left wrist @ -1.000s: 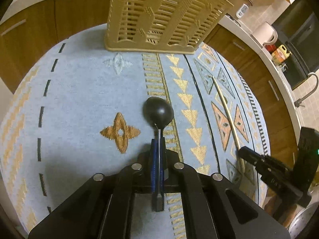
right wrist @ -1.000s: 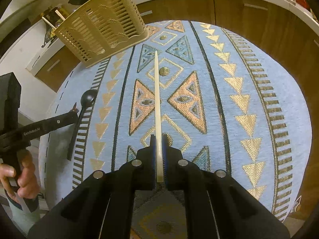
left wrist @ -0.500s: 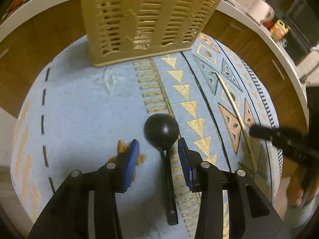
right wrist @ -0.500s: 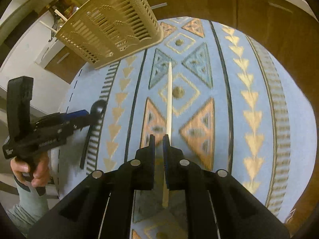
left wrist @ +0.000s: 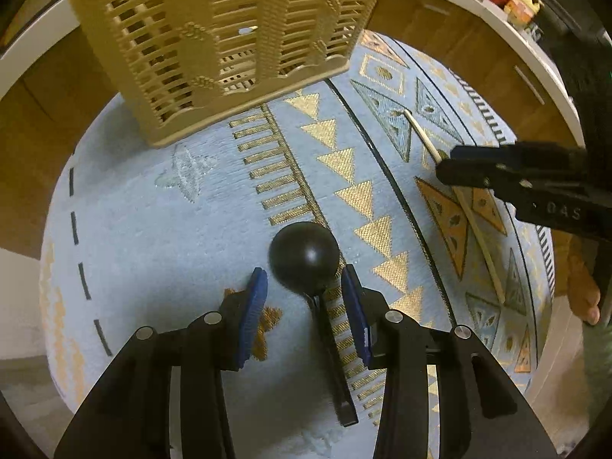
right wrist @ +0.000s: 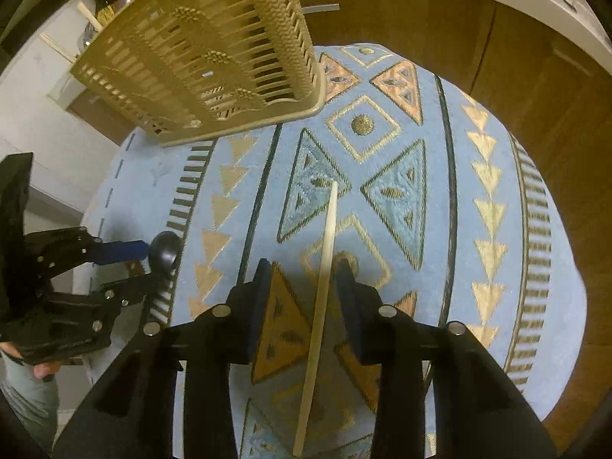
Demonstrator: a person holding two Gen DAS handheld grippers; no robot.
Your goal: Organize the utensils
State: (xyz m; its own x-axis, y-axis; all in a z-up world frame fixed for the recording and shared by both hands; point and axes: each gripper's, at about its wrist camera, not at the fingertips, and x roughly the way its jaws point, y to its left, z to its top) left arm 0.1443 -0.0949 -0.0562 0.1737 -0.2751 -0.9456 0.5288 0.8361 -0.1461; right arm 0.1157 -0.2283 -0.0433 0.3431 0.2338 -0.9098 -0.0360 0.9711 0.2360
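Jaws of both grippers stand released. The left gripper straddles a black ladle, the right gripper a chopstick, both lying on the patterned desk cloth. Each should clench mid-handle, squarely, before lifting toward the slatted basket.

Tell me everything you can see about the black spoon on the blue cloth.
The black spoon looks like matte plastic: a round, dome-shaped bowl, apparently face down, and a thin flat handle running back toward the camera. It lies flat on the patterned blue cloth, in front of the beige slotted basket. The left gripper is open around its neck, blue pads either side, apparently not touching it. Nothing else appears to touch it.
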